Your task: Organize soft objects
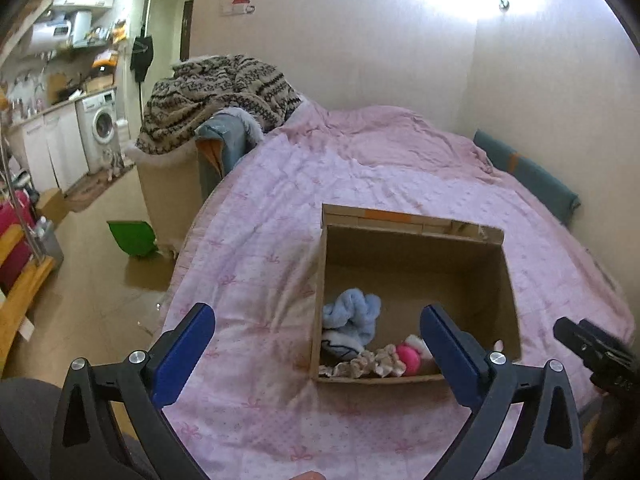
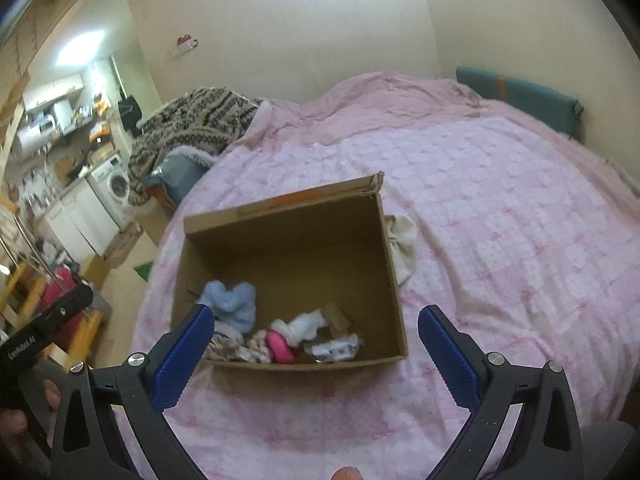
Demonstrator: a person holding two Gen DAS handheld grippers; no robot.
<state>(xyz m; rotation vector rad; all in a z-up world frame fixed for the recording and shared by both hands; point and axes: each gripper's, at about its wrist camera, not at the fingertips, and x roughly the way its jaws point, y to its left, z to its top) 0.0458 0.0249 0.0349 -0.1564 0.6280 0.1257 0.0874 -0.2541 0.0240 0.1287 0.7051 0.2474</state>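
Both grippers are held back from the cardboard box (image 2: 288,240), above the near edge of the pink bedspread (image 2: 500,200), presumably so the box opening stays unobstructed and in full view. Left gripper (image 1: 316,356): jaws spread wide, nothing between them. Right gripper (image 2: 316,354): same, wide apart and empty.

Soft items are piled in the box's near part: light blue fluffy piece (image 2: 232,304) against the left wall, pink item (image 2: 278,346) and white fluffy piece (image 2: 304,326) beside it, patterned fabric (image 2: 240,350) along the near wall (far half of the box floor is bare, so room is left).

One cream cloth (image 2: 402,246) is seen outside, touching the box's right wall. It is judged the likely remaining item, nearer the right gripper
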